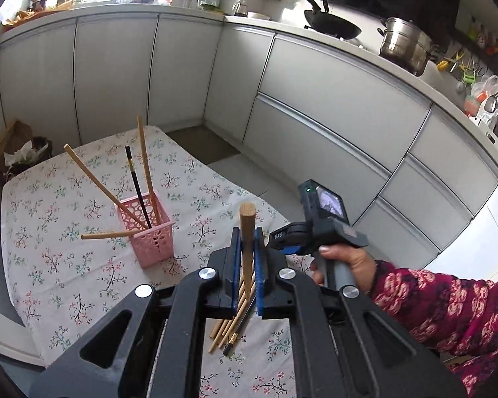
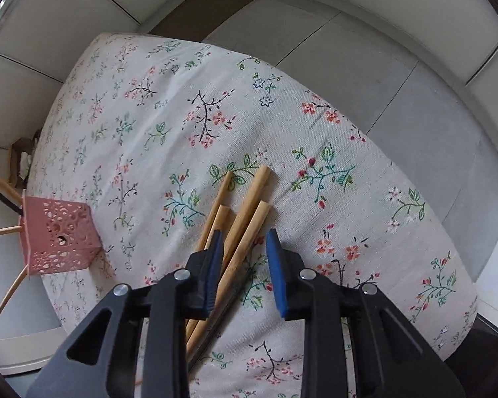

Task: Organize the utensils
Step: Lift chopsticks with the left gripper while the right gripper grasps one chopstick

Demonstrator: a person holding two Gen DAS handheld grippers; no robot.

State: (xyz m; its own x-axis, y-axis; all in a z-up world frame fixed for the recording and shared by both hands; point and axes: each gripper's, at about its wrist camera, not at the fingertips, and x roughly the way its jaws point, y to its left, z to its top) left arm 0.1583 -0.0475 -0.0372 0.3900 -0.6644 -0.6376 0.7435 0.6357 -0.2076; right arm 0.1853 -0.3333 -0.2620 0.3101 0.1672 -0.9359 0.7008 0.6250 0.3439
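Note:
My left gripper (image 1: 248, 235) is shut on a wooden chopstick (image 1: 247, 225), held upright above the table. A pink perforated basket (image 1: 149, 232) stands to its left with several chopsticks leaning in it, one of them black (image 1: 136, 182). A pile of wooden chopsticks (image 1: 229, 328) and a black one lies on the cloth below the left gripper. In the right wrist view my right gripper (image 2: 244, 243) is open and empty just above that pile (image 2: 245, 205). The basket (image 2: 58, 237) is far to its left. The right gripper's body (image 1: 322, 222) shows in the left wrist view.
The table carries a floral tablecloth (image 1: 66, 265). White kitchen cabinets (image 1: 315, 99) curve around behind, with a wok (image 1: 332, 23) and a steel pot (image 1: 405, 46) on the counter. A paper bag (image 1: 16, 149) sits on the floor at the far left.

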